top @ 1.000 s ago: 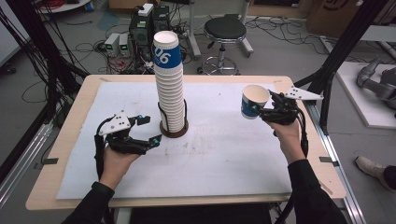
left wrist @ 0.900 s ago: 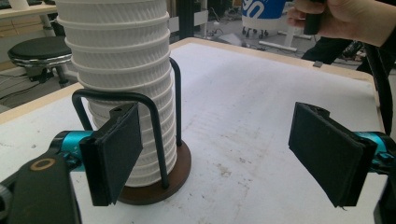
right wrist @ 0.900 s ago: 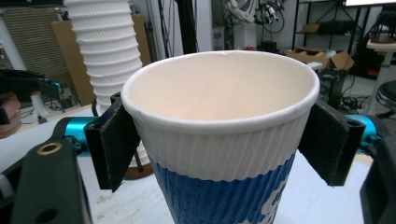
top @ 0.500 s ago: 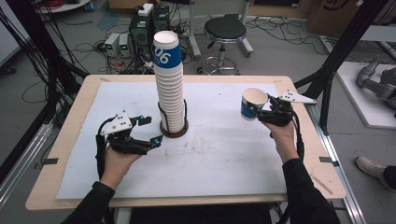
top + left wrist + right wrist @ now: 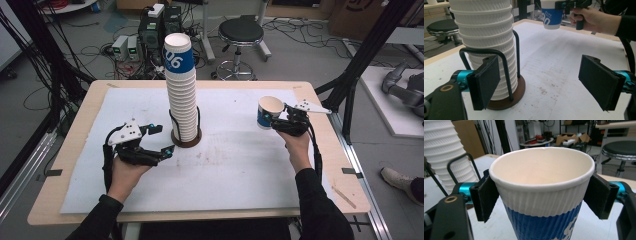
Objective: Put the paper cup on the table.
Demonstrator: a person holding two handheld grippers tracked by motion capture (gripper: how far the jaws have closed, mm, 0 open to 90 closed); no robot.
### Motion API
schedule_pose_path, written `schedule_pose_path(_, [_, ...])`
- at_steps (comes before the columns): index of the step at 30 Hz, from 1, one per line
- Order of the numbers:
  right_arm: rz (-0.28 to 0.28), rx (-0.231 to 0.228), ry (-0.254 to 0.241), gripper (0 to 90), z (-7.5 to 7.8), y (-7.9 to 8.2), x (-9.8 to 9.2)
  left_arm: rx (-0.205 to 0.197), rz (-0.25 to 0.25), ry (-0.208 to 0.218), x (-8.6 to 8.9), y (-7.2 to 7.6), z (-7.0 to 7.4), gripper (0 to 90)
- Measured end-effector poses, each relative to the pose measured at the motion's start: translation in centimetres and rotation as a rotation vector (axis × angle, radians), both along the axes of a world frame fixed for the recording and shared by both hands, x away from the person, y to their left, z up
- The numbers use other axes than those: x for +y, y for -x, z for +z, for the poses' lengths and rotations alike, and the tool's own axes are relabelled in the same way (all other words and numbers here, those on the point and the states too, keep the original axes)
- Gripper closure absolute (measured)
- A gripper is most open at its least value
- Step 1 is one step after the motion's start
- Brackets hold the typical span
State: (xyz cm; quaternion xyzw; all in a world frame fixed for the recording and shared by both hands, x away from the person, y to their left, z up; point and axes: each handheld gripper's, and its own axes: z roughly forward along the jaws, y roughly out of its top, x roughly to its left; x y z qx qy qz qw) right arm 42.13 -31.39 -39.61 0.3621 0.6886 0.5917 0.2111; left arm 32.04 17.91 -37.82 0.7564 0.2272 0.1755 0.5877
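Paper cup is pinched in my right tool, pads pressed on both sides just below the rim, and it's hanging upright in the air over the right part of the desk, well apart from the big stack of cups sitting in its wire holder. My left tool is spread with nothing in it, parked just beside the base of that stack.

Stuff I'd worry about from here: the cup is thin ribbed paper, so too much squeeze probably ovals the rim or creases the wall. Too little and it could slide down through the pads, since the sides taper. If I set it down crooked it'll likely tip, being light and empty. If I let go while it's above the white sheet rather than on it, I reckon it bounces and rolls.

Other risk is that tower. It's tall, and the holder only hugs the bottom part, so a careless nudge from my left tool could lean or topple it.
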Motion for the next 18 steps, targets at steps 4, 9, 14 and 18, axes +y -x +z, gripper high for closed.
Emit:
schedule_pose_path(4, [-0.025, 0.005, 0.004, 21.0, -0.8, -0.5, 0.2, 0.002, -0.003, 0.0, -0.1, 0.0, 0.0, 17.5])
schedule_pose_path(9, [-0.059, 0.029, 0.008, 21.0, -2.0, -0.9, 0.0, 0.001, -0.003, -0.003, 0.0, 0.0, 0.0, 17.5])
schedule_pose_path(14, [-0.086, 0.04, 0.016, 21.0, -2.9, -1.1, -0.3, 0.001, -0.003, -0.003, -0.1, 0.0, -0.1, 17.5])
schedule_pose_path(18, [-0.101, 0.057, 0.032, 21.0, -3.4, -1.5, -0.3, 0.004, -0.003, -0.005, -0.1, 0.0, -0.1, 17.5])
